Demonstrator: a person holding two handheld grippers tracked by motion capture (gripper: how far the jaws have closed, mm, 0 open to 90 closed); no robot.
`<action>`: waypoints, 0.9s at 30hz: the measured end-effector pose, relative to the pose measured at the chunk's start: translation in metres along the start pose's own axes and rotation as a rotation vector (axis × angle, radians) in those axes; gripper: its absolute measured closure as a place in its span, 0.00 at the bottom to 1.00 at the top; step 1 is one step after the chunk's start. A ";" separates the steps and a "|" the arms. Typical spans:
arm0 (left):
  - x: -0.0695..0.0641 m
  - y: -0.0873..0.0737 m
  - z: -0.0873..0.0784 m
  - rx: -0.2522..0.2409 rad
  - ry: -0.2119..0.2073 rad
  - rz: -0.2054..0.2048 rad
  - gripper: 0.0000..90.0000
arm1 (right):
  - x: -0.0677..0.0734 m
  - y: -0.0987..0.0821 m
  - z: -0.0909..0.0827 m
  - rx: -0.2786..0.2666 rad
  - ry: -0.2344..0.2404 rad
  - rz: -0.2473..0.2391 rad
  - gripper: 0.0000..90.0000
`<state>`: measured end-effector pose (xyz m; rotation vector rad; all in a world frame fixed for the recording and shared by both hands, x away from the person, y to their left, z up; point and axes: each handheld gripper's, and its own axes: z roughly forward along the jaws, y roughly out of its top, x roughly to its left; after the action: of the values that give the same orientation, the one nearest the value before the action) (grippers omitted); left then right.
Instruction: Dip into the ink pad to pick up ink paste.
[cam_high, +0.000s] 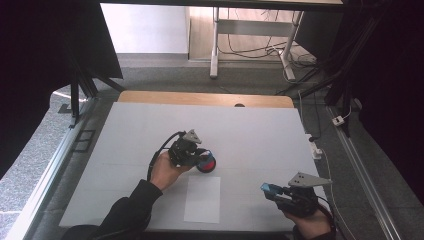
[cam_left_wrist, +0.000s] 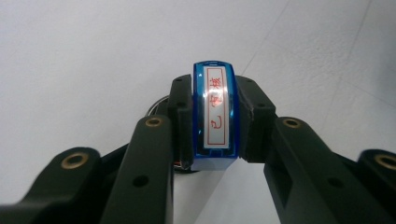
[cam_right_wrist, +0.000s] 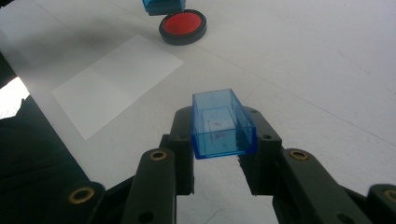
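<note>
Stamp (cam_left_wrist: 215, 114) label legible between left tongs (cam_left_wrist: 214, 121) alone.

Red Chinese characters on stamp (cam_left_wrist: 215, 112)

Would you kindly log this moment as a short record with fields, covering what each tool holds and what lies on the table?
left tool: shut on the blue stamp, its label of red characters facing the camera
stamp position: over the red ink pad, contact cannot be told
right tool: shut on the clear blue stamp cap, open end toward the camera
sheet of white paper: flat on the table, between the two hands, nearer the person than the ink pad
</note>
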<state>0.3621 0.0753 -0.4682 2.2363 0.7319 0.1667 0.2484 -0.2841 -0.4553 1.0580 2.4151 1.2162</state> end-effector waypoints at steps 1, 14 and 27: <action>0.000 0.000 -0.001 0.000 0.000 0.003 0.78 | 0.000 0.000 0.000 0.000 0.000 0.000 0.76; -0.007 -0.004 -0.019 -0.027 -0.025 0.009 0.78 | 0.000 0.000 0.000 0.001 0.004 0.001 0.76; -0.013 -0.008 -0.034 -0.053 -0.046 0.002 0.78 | 0.000 0.000 -0.001 -0.001 0.005 0.000 0.76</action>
<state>0.3363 0.0937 -0.4486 2.1838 0.6922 0.1332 0.2482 -0.2848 -0.4551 1.0559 2.4183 1.2214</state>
